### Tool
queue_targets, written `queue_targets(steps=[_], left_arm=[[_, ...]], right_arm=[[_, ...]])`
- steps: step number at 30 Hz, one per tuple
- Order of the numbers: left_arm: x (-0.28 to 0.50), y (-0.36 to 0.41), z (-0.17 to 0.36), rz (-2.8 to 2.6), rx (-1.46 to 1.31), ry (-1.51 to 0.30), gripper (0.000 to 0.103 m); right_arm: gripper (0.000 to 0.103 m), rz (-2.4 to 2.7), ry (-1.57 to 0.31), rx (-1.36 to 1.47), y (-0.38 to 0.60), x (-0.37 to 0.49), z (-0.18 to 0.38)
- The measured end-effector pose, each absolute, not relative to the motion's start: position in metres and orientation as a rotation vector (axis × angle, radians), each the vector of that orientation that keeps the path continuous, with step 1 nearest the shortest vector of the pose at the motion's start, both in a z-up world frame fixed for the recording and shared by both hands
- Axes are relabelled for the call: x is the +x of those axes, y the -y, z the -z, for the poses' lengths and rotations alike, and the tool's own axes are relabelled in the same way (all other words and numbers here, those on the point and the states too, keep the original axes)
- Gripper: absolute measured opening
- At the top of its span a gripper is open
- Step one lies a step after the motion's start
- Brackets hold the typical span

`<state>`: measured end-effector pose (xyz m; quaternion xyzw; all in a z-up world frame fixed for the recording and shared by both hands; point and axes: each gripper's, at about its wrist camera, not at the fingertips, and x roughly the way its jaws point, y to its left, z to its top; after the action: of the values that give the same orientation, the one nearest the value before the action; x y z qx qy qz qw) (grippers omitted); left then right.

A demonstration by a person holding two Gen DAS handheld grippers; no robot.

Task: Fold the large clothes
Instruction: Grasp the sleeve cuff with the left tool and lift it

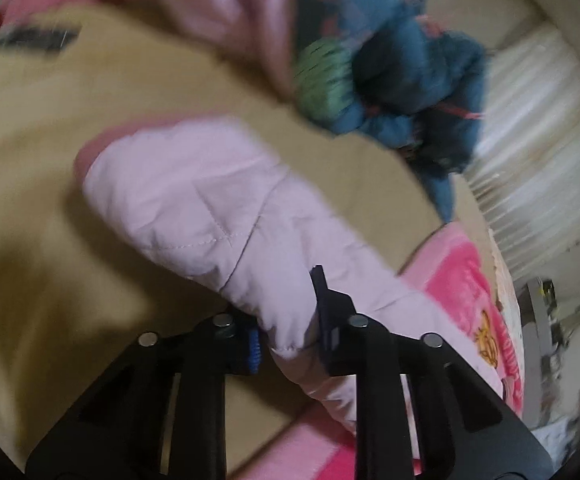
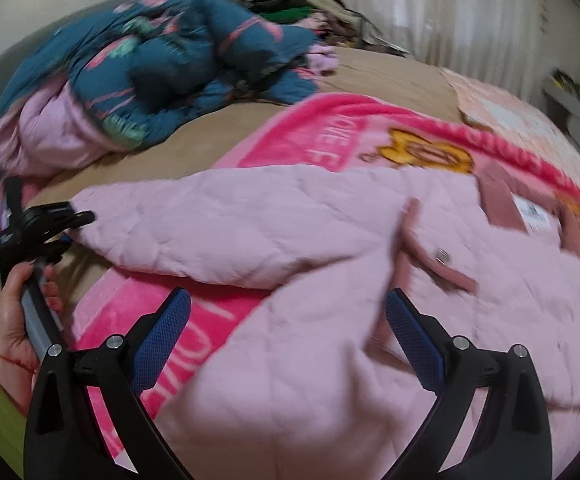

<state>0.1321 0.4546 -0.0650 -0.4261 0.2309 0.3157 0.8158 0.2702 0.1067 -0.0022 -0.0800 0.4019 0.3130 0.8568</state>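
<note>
We are in a bedroom at home. A bed (image 2: 218, 132) with a tan sheet fills most of both views, and a bright pink blanket (image 2: 313, 136) with cartoon bears and lettering lies spread across it. A rumpled teal quilt (image 2: 178, 64) with a flower print sits heaped at the far side, with a dark pile of clothes (image 2: 301, 8) behind it. Pale pleated curtains (image 2: 441, 8) hang along the wall beside the bed.

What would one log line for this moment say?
left gripper: shut on pink jacket sleeve | right gripper: open above pink jacket | surface: pink blanket
</note>
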Motion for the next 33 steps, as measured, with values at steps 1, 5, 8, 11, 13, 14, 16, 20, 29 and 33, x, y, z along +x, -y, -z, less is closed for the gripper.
queue_targets(steps=[1, 5, 8, 11, 13, 14, 16, 20, 29, 33], left_arm=[[0.132, -0.450, 0.054, -0.665, -0.884, -0.475, 0.012], [0.126, -0.430, 0.011, -0.634, -0.798, -0.400, 0.012], [0.122, -0.416, -0.012, -0.599, -0.760, -0.356, 0.012], [0.119, -0.403, -0.031, -0.563, -0.735, -0.323, 0.011], [0.118, -0.395, -0.043, -0.552, -0.710, -0.302, 0.011], [0.117, -0.387, -0.051, -0.541, -0.687, -0.285, 0.011], [0.120, -0.377, -0.061, -0.520, -0.664, -0.267, 0.011], [0.123, -0.350, -0.087, -0.474, -0.610, -0.249, 0.011], [0.137, -0.304, -0.128, -0.423, -0.543, -0.250, 0.011], [0.147, -0.283, -0.143, -0.404, -0.503, -0.267, 0.011]], right_arm=[[0.097, -0.649, -0.849, -0.140, -0.097, 0.271, 0.001], [0.097, -0.608, -0.873, -0.105, -0.069, 0.270, 0.001], [0.097, -0.574, -0.887, -0.071, -0.049, 0.270, 0.000], [0.097, -0.545, -0.891, -0.042, -0.030, 0.269, -0.002], [0.097, -0.532, -0.890, -0.024, -0.019, 0.267, -0.003], [0.097, -0.523, -0.890, -0.015, -0.012, 0.266, -0.004], [0.097, -0.509, -0.893, -0.007, -0.002, 0.263, -0.006], [0.097, -0.497, -0.893, 0.004, 0.021, 0.257, -0.013], [0.097, -0.472, -0.829, 0.036, 0.073, 0.240, -0.044], [0.097, -0.456, -0.812, 0.066, 0.095, 0.235, -0.054]])
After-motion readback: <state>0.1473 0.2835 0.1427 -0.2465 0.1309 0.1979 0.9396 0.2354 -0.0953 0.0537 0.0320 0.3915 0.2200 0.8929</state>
